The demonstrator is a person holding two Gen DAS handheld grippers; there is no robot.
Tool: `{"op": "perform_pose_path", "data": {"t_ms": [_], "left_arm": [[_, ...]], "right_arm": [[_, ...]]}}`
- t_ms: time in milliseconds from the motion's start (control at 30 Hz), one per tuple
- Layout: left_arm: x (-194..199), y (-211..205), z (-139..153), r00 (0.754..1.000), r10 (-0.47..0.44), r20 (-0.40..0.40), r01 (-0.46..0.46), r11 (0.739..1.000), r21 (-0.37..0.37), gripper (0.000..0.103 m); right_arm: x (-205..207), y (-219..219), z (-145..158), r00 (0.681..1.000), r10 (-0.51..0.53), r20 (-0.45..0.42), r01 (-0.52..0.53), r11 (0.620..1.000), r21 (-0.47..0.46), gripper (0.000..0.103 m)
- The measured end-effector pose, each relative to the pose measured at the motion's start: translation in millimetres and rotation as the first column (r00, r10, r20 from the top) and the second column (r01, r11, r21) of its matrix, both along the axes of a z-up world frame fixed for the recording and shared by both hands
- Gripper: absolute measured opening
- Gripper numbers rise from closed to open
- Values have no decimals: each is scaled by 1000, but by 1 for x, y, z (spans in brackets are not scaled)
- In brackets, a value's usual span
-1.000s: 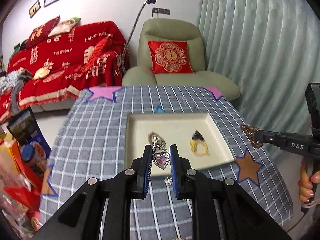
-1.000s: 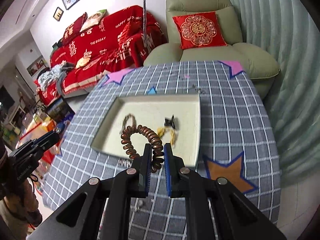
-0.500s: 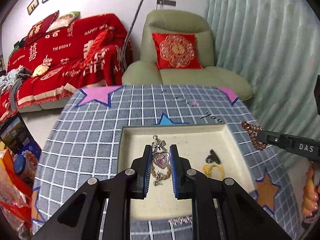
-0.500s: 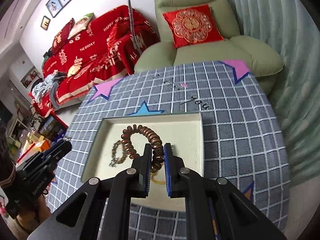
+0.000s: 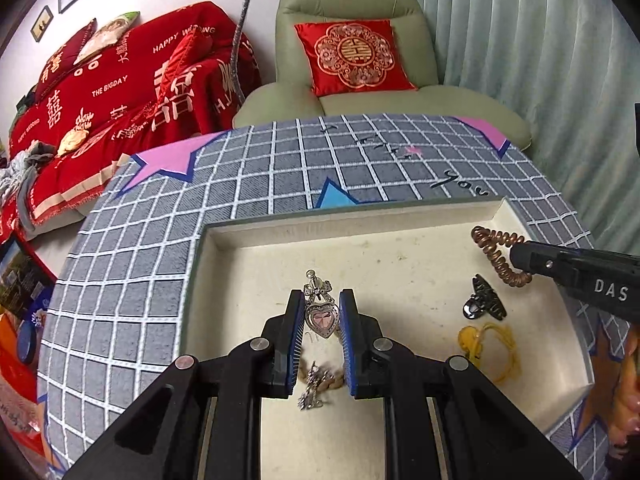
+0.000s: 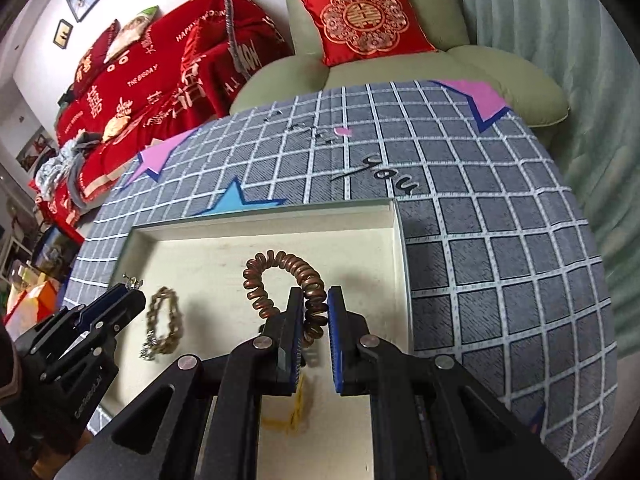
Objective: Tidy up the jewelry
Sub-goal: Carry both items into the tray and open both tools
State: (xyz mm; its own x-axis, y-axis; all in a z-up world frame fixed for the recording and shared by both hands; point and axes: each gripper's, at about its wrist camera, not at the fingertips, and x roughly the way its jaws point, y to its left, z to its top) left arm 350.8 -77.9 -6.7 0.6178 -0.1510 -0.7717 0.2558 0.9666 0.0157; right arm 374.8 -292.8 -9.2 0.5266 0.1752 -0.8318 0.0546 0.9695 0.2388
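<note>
My left gripper [image 5: 320, 312] is shut on a silver heart pendant [image 5: 321, 317] with a pink stone, held over the cream tray [image 5: 400, 224]. My right gripper [image 6: 314, 308] is shut on a brown spiral hair tie [image 6: 280, 280], also over the tray [image 6: 260, 226]; the tie also shows in the left wrist view [image 5: 498, 254]. In the tray lie a gold chain bracelet [image 6: 162, 326], a black hair claw [image 5: 482, 304] and a yellow hair band [image 5: 490, 344].
The tray sits on a round table with a grey checked cloth [image 5: 140, 264] with coloured stars. Behind it stand a green armchair [image 5: 360, 40] with a red cushion and a red-covered sofa [image 5: 120, 80]. A curtain [image 5: 540, 40] hangs at the right.
Both grippers have moved forward and down over the tray, each still holding its piece. The tray now fills more of both views.
</note>
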Motion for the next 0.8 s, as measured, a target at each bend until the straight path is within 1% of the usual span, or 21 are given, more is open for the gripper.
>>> {"op": "perform_pose_path", "data": {"t_ms": [133, 267, 400, 567, 800], "left_arm": [[4, -3, -9, 1000, -3, -18, 3, 1000, 13, 27], [4, -6, -17, 1000, -6, -28, 7, 999, 31, 27], [6, -5, -21, 999, 3, -41, -2, 1000, 31, 27], [5, -6, -25, 999, 5, -46, -3, 999, 44, 27], [5, -7, -25, 999, 11, -52, -9, 999, 48, 27]], "right_arm": [[5, 1, -12, 1000, -6, -12, 6, 1000, -11, 13], [7, 0, -19, 1000, -7, -23, 7, 1000, 0, 13], [7, 2, -25, 999, 2, -39, -2, 1000, 4, 13], [7, 4, -28, 999, 6, -39, -6, 1000, -1, 14], [7, 1, -27, 999, 7, -49, -6, 1000, 21, 15]]}}
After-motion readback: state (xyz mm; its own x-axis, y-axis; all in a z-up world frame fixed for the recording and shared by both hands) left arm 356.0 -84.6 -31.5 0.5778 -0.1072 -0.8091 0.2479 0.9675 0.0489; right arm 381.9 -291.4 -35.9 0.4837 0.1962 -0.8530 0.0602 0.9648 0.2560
